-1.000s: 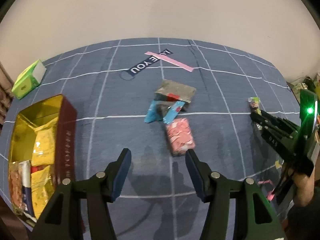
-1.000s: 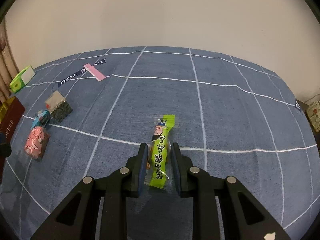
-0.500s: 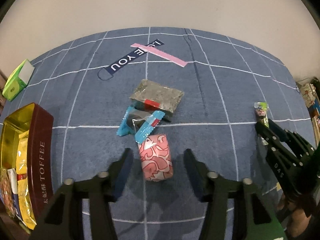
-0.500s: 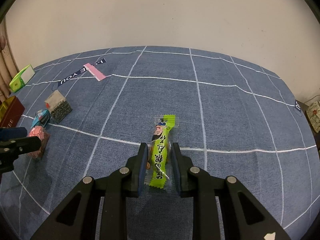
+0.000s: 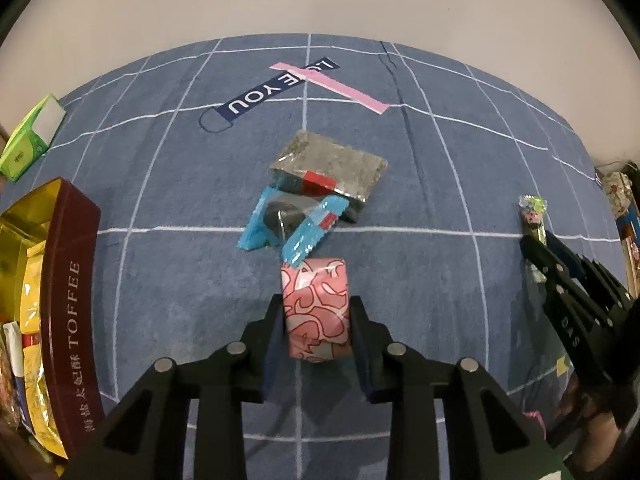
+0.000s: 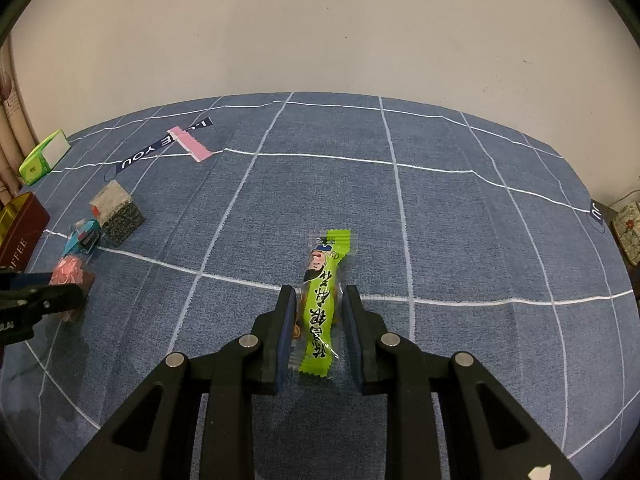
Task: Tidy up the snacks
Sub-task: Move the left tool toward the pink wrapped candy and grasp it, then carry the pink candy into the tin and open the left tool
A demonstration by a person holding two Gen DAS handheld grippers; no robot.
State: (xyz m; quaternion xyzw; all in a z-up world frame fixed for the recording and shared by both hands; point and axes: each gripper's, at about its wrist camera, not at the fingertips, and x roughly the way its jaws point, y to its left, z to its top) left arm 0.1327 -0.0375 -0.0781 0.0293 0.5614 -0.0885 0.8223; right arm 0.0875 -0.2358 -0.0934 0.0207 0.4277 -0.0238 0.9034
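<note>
Both grippers clamped on snacks lying on the blue cloth (image 6: 460, 216).

The left gripper (image 5: 316, 320), its jaws just closed, pinches the pink packet (image 5: 315, 312), long axis pointing away, a blue wrapper (image 5: 288, 222) touching its far end, the toffee tin (image 5: 70, 312) left. The right gripper (image 6: 318, 316) seemingly grips the green stick (image 6: 322, 304), lengthwise between narrow jaws.

Left gripper (image 5: 316, 320) clamped on packet; right gripper (image 6: 319, 312) clamped too.

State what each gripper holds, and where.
Left gripper: pink packet, by its long sides. Right gripper: green stick, by its sides, mid-length.
</note>
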